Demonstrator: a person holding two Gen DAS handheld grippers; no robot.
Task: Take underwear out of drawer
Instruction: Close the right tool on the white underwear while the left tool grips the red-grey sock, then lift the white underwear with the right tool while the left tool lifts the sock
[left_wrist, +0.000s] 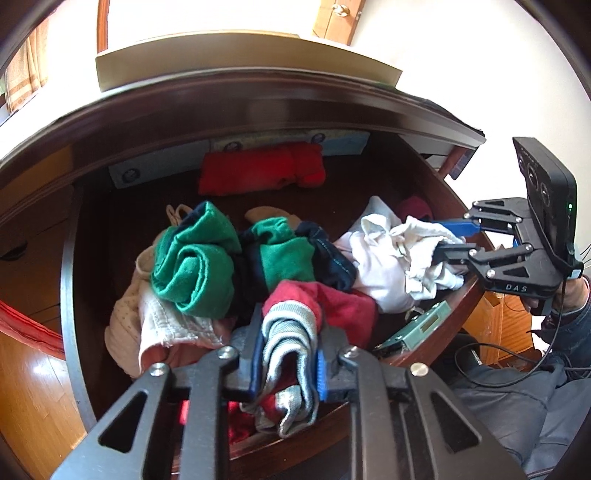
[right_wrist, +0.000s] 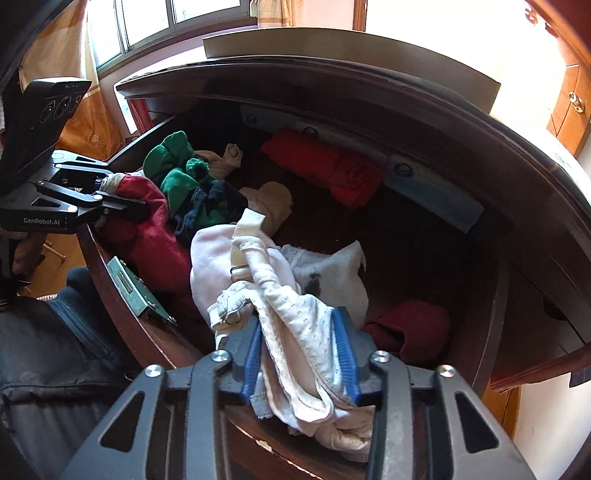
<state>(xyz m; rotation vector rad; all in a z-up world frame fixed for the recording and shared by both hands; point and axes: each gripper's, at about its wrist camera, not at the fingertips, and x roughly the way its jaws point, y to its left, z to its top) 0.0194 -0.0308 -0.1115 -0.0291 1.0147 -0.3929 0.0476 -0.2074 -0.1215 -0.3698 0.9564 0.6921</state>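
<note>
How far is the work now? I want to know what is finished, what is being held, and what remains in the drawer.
Done: the drawer is open; no garment visibly lies outside it. In hand: the left gripper is shut on a red and grey garment, the right gripper on a white dotted garment, both near the front edge. Left: the green pieces, the red folded piece and a dark red piece remain inside.

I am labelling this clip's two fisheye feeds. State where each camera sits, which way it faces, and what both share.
Left wrist: sits behind the left gripper, looking forward and down into the open dark wooden drawer; its fingers clamp a red and grey striped garment; the right gripper shows at right.
Right wrist: sits behind the right gripper, facing the drawer; fingers clamp a white dotted garment; the left gripper shows at left.
Shared: the folded bright red cloth.
</note>
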